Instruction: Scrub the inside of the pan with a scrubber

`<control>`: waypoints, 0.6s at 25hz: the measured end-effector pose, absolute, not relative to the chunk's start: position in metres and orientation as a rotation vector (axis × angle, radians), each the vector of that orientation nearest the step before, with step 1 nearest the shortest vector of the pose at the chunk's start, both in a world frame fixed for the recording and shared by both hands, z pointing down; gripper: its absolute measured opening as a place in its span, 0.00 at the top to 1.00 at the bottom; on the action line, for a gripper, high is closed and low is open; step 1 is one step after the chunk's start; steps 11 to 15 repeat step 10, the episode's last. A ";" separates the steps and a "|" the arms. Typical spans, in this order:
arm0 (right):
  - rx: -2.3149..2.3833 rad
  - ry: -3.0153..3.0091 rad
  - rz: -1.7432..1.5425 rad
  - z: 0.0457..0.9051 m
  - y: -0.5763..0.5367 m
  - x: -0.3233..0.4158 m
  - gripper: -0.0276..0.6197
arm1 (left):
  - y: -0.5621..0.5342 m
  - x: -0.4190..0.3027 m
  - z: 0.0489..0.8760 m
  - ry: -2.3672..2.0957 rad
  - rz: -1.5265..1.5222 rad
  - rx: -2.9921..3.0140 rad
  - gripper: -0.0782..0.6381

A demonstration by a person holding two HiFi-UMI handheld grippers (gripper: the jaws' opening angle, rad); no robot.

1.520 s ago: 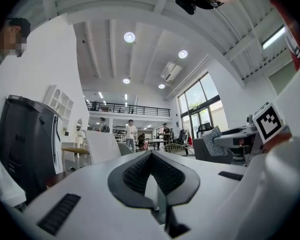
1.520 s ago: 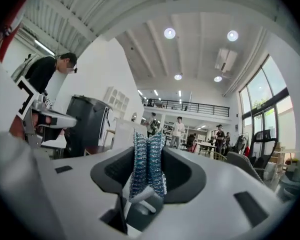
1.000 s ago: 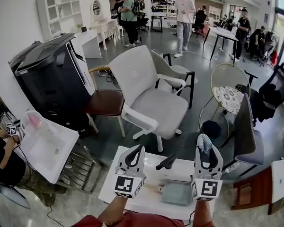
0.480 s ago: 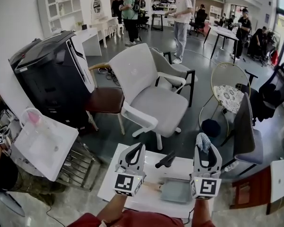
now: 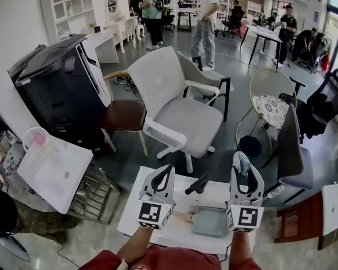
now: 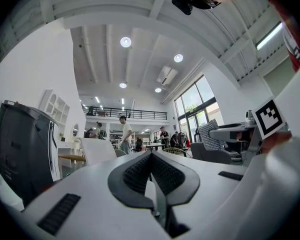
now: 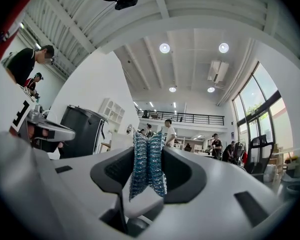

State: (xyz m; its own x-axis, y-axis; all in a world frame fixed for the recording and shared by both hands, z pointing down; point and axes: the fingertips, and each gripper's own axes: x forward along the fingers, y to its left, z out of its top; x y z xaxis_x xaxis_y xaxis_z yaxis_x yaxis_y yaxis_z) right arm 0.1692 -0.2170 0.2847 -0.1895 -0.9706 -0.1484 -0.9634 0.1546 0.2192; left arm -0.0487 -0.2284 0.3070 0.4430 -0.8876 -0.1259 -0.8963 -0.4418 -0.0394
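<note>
In the head view a grey square pan [image 5: 209, 221] with a black handle [image 5: 198, 184] lies on a small white table [image 5: 136, 207], between my two grippers. My left gripper [image 5: 167, 171] is raised to the left of the pan and points up; its jaws are shut with nothing between them [image 6: 151, 156]. My right gripper [image 5: 242, 165] is raised to the right of the pan. It is shut on a blue-silver mesh scrubber [image 7: 148, 165], which sticks out above the fingertips [image 5: 241, 162]. Both gripper views look up at the ceiling, away from the pan.
Behind the table stand a white office chair [image 5: 177, 106], a brown seat [image 5: 124, 118] and a large black machine [image 5: 59, 89]. A white table [image 5: 53, 170] is at the left and a dark chair [image 5: 293, 156] at the right. Several people stand far back.
Both grippers stay raised over the table in nearly the same place. The head view has shifted slightly, and a person in the background has walked closer.
</note>
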 end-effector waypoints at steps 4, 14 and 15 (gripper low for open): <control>1.988 -2.368 -0.404 0.285 -0.215 0.167 0.68 | -0.225 -0.052 0.304 1.608 0.129 -2.570 0.88; 1.983 -2.371 -0.416 0.285 -0.213 0.161 0.68 | -0.222 -0.057 0.301 1.611 0.134 -2.556 0.88; 1.983 -2.371 -0.416 0.285 -0.213 0.161 0.68 | -0.222 -0.057 0.301 1.611 0.134 -2.556 0.88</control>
